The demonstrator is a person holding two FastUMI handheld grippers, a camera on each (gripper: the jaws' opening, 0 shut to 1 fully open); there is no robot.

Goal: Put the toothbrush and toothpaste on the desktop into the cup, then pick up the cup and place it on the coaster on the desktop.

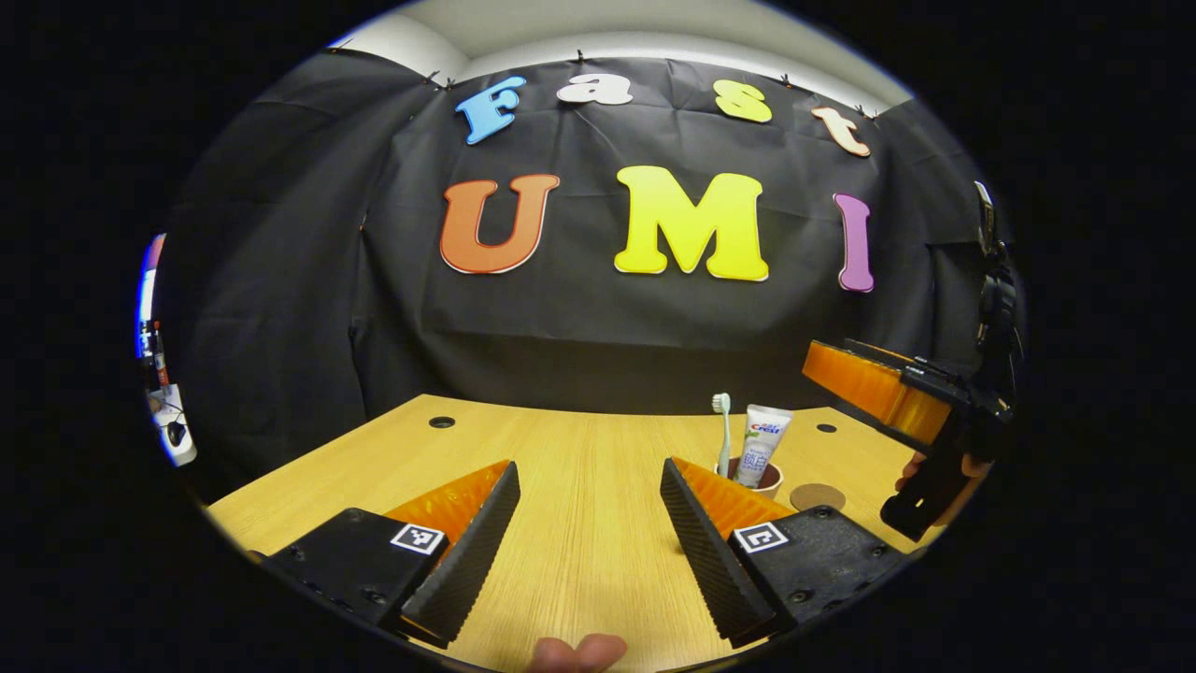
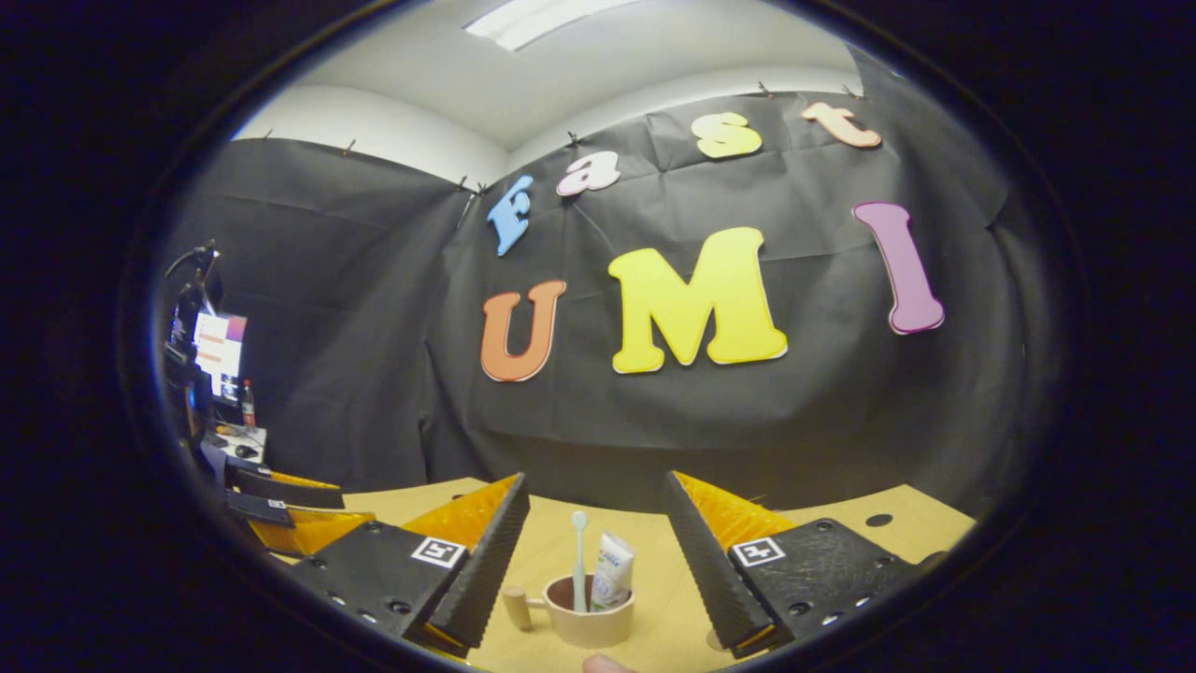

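Cup (image 2: 589, 612): pale, with a dark inside, standing upright on the wooden desktop (image 2: 654, 598); a short peg-like handle sticks out to its left in the right gripper view. In the left gripper view the cup (image 1: 768, 484) sits toward the far right of the desktop (image 1: 579, 486), partly behind the near finger.

Toothbrush (image 2: 579, 561): upright in the cup, head up, at the left of the opening. Seen also in the left gripper view (image 1: 723, 435).

Toothpaste (image 2: 612, 572): a white tube standing in the cup, just beside the toothbrush and leaning slightly right. Left gripper view shows it (image 1: 764, 439) in the same place, to the right of the toothbrush.

Coaster (image 1: 817, 496): a round brown disc, flat on the desktop, just right of the cup and not under it.

Right gripper (image 2: 596, 551): held above and before the cup, which appears between its two fingers; jaws spread wide, gripping nothing. In the left gripper view it (image 1: 902, 397) hangs in the air over the right edge of the desktop, with a hand (image 1: 934, 477) on its grip.

Left gripper (image 1: 590, 523): low over the bare middle of the desktop, jaws wide apart, nothing between them. Fingertips (image 1: 577, 651) of the holding hand show at the bottom edge.

Desktop holes: one dark cable hole (image 1: 442, 422) at far left, another (image 1: 826, 428) at far right.
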